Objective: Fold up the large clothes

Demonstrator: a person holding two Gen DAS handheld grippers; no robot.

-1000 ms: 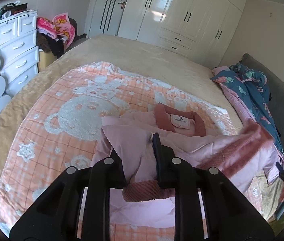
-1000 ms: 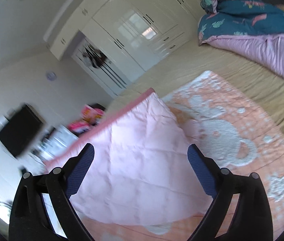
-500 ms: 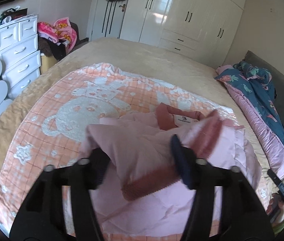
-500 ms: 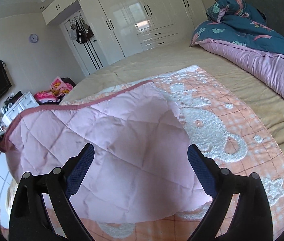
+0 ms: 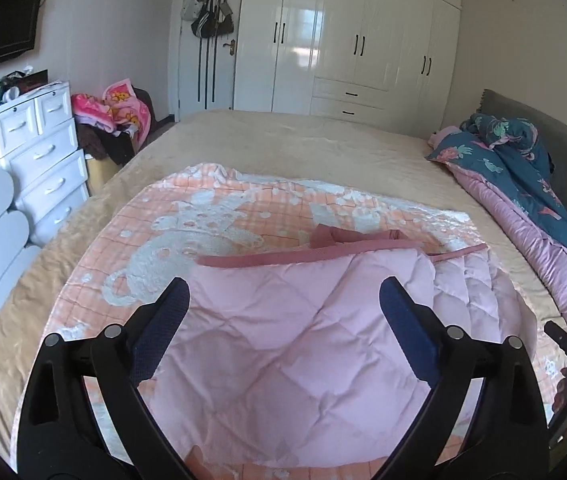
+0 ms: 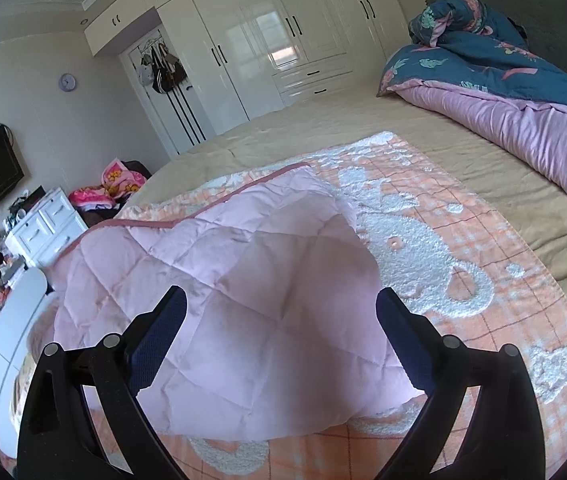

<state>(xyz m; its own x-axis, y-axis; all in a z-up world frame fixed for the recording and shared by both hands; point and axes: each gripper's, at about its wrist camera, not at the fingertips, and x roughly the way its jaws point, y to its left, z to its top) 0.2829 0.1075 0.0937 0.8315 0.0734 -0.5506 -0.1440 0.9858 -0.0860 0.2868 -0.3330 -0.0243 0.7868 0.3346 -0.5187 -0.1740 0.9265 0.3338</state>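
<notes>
A pink quilted jacket (image 5: 299, 344) with a dark pink ribbed hem (image 5: 307, 256) lies folded over on an orange bear-pattern blanket (image 5: 211, 216) on the bed. It also shows in the right wrist view (image 6: 243, 292). My left gripper (image 5: 283, 312) is open and empty, just above the jacket's near part. My right gripper (image 6: 279, 316) is open and empty too, above the jacket's near edge.
The blanket (image 6: 463, 264) lies on a beige bedspread (image 5: 295, 144). A blue and pink duvet (image 5: 523, 184) is heaped along the right side by the grey headboard. A white drawer chest (image 5: 39, 152) stands left of the bed. White wardrobes (image 5: 355, 40) line the far wall.
My left gripper opened and let go of the jacket, which was folded over and now lies flat, hem on top. Both grippers have pulled back; the right stayed open.
</notes>
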